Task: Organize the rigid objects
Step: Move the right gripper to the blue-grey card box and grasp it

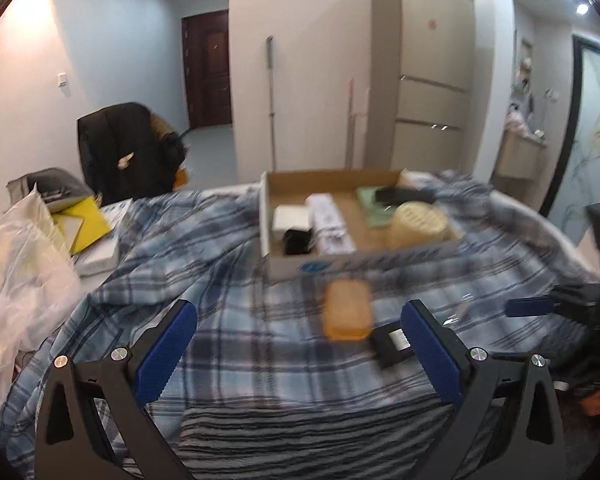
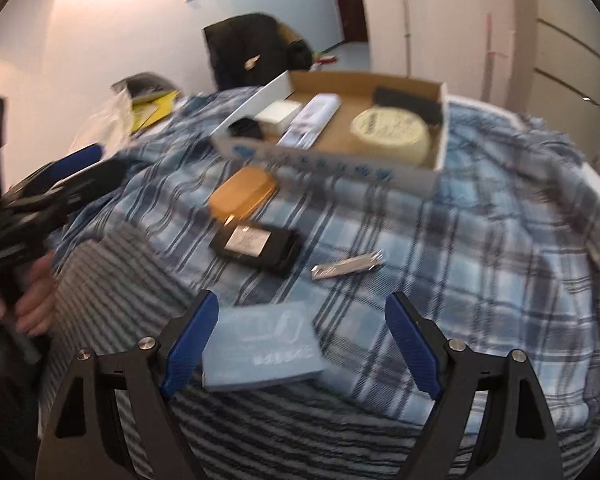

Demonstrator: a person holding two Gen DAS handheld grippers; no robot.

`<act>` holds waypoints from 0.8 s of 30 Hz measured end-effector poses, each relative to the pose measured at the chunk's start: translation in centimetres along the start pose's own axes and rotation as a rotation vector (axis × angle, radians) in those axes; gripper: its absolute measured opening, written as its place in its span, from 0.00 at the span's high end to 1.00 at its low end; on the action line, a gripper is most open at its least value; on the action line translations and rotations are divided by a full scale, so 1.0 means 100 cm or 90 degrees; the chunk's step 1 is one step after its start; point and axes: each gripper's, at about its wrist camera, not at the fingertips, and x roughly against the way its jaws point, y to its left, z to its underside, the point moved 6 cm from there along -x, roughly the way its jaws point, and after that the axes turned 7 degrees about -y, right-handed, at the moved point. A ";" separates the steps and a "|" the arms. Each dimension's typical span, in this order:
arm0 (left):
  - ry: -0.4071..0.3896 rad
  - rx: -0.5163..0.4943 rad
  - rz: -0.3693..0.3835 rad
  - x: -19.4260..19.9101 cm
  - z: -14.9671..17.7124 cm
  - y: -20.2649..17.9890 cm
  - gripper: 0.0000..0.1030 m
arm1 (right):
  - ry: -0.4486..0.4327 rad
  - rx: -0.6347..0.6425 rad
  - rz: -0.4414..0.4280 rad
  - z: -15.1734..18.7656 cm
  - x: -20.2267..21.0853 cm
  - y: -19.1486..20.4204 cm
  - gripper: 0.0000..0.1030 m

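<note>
An open cardboard box (image 1: 268,208) (image 2: 440,148) stands on the plaid cloth and holds a round cream tin (image 2: 388,132), a white box (image 2: 278,114), a white packet (image 2: 312,120) and black items. In front of it lie an orange case (image 1: 347,311) (image 2: 242,192), a black pack with a label (image 1: 392,342) (image 2: 256,244), a metal nail clipper (image 2: 346,266) and a pale blue plastic case (image 2: 262,346). My left gripper (image 1: 300,316) is open and empty, just short of the orange case. My right gripper (image 2: 302,310) is open and empty, with the blue case between its fingers.
The plaid cloth (image 2: 480,240) covers a round table. Plastic bags (image 1: 16,272), yellow paper (image 1: 82,220) and a white box sit at the left. A chair with a black coat (image 1: 128,148) and a fridge (image 1: 428,68) stand behind. The left gripper shows in the right wrist view (image 2: 56,184).
</note>
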 end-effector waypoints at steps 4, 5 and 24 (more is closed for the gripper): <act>0.033 0.006 0.006 -0.015 0.013 0.000 0.00 | 0.015 0.025 -0.029 0.007 -0.005 0.010 0.17; 0.037 -0.001 0.005 -0.018 0.016 -0.001 0.00 | 0.020 0.031 -0.035 0.008 -0.005 0.012 0.17; 0.008 -0.067 0.002 -0.013 0.017 -0.019 0.00 | 0.032 -0.020 -0.046 0.010 -0.013 0.003 0.38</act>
